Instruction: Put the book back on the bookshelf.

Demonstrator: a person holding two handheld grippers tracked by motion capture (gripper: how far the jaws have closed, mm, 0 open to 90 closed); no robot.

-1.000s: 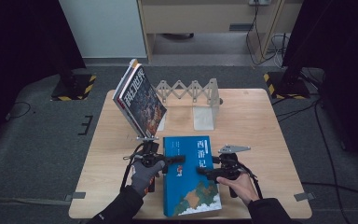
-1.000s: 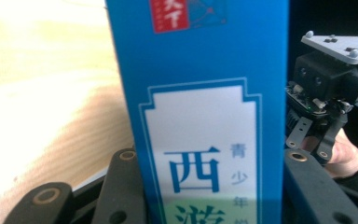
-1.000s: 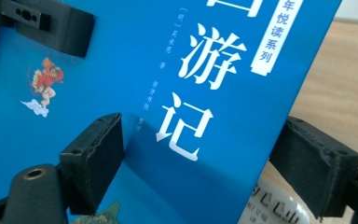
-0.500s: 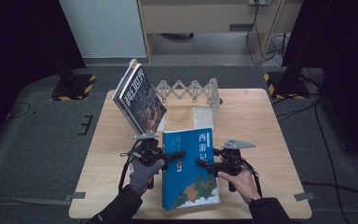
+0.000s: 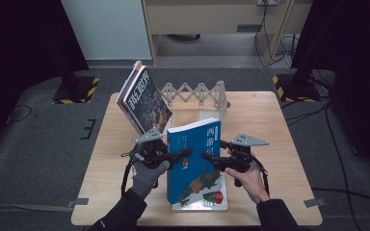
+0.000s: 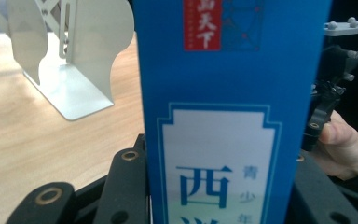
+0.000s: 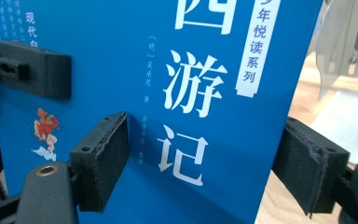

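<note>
Both my tools clamp the blue book [image 5: 196, 163], tilted up off the table [image 5: 265, 115] centre: left tool [image 5: 185, 154] at its 9 o'clock edge, right tool [image 5: 207, 156] at 3 o'clock

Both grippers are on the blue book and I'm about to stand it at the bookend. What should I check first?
1. Left gripper clamped on the blue book: ok.
2. Right gripper clamped: cannot tell; one pad lies on the cover, the other sits behind the book's edge.
3. Bookend upright, base plate bare: ok.
4. Leaning book steady against the rack: cannot tell.
5. Blue book's lower edge lifted off the table: cannot tell.
</note>
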